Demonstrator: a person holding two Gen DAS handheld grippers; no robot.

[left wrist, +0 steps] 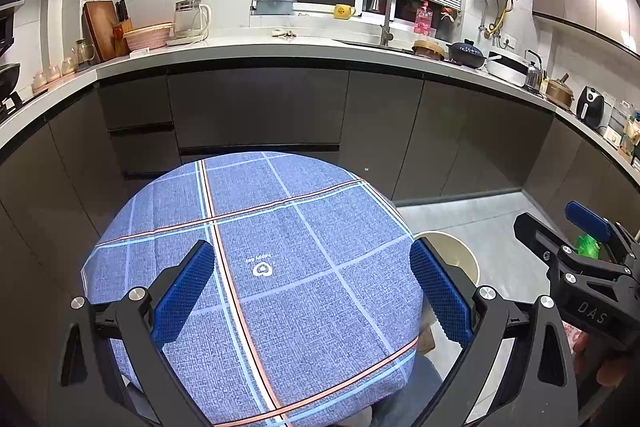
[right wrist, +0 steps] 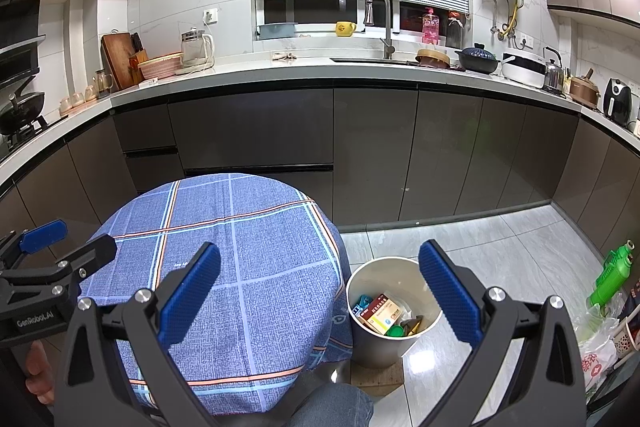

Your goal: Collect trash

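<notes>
Both the left gripper (left wrist: 312,291) and right gripper (right wrist: 320,297) were wide and empty. The trash (right wrist: 386,313) lay inside the bin (right wrist: 376,347) beside the cloth-covered worktop (right wrist: 248,267). Collecting looked done; next, probably checking for leftovers.

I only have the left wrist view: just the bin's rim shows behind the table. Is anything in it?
Observer: Yes. In the right wrist view the bin holds a red-and-yellow box, a green cap and other scraps.
Operator: Is the right gripper carrying something?
Observer: No. The right gripper is open and nothing sits between its fingers.
Operator: Any trash on the floor to the right?
Observer: A green bottle sits at the right edge above a plastic bag; whether it is trash, I cannot tell.
</notes>
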